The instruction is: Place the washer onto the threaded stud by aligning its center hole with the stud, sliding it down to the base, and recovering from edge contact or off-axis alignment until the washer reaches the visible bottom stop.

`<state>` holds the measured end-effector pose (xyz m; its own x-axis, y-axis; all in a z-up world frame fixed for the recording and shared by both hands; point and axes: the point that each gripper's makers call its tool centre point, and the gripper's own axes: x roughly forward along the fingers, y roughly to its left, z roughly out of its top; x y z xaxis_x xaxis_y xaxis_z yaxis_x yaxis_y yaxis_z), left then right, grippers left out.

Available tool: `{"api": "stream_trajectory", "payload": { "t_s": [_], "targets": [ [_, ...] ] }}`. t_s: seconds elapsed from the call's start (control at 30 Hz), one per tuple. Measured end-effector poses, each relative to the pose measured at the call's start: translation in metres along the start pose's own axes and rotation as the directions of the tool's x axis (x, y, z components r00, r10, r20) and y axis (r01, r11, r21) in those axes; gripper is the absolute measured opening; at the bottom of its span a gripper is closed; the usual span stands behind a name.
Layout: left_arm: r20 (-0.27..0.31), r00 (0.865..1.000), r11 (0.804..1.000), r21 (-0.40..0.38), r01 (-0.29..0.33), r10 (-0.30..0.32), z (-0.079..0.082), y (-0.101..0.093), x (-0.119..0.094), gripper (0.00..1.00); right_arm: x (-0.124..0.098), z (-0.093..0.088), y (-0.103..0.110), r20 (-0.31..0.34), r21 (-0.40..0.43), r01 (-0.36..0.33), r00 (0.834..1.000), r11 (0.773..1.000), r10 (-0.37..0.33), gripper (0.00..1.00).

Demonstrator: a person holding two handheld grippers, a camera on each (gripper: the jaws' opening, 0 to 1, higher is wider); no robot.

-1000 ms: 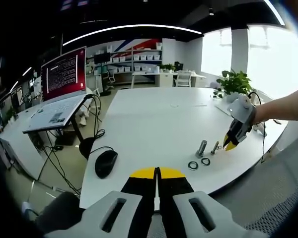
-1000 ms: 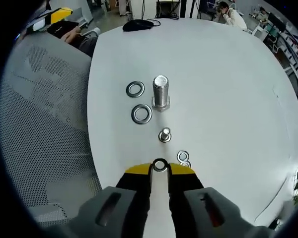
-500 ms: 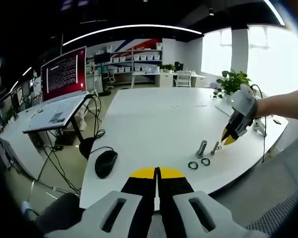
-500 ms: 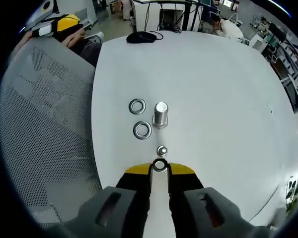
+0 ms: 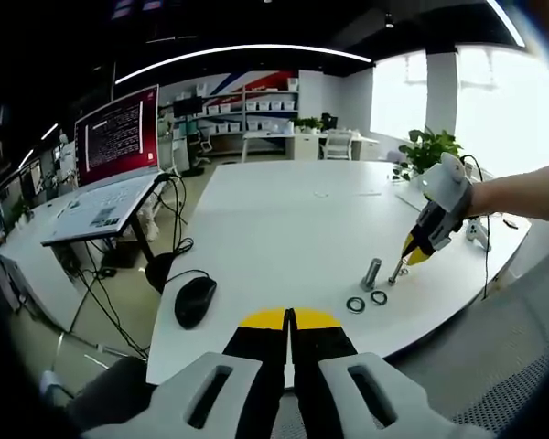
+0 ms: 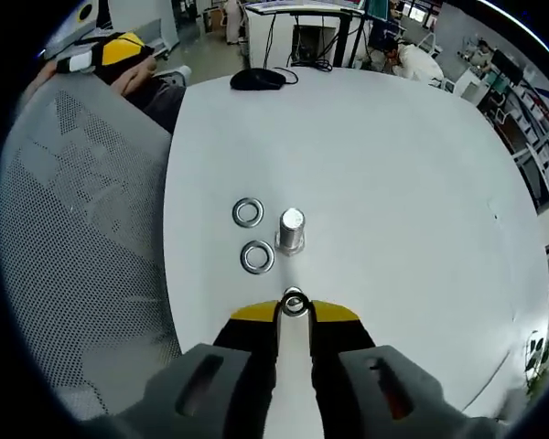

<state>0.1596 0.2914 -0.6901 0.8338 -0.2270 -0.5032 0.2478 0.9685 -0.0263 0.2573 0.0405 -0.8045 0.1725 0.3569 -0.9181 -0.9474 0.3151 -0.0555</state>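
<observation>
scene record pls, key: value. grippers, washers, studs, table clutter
right gripper: shut on a small washer, held above the thin stud
left gripper: shut, empty, held back at the table edge
large stud: upright on the white table, bare
loose washers: two flat on the table, washer A and washer B, beside the large stud
clutter: black mouse near the table edge
task state: washer not yet seated, judged roughly

The right tool (image 6: 294, 309) pinches a washer (image 6: 294, 304) at its tips, just above the small stud; the left tool's (image 5: 290, 318) jaws are closed together.
</observation>
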Motion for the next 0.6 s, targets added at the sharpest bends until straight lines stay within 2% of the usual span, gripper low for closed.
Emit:
{"api": "stream_trajectory", "payload": {
  "t_s": [0.6],
  "targets": [
    [0.002,1.0,1.0,-0.002,-0.003,0.003,0.0,0.001,0.0,0.0,0.014,-0.004,0.001,-0.047,-0.025,0.006,0.999,1.0,-0.007,0.14]
  ]
}}
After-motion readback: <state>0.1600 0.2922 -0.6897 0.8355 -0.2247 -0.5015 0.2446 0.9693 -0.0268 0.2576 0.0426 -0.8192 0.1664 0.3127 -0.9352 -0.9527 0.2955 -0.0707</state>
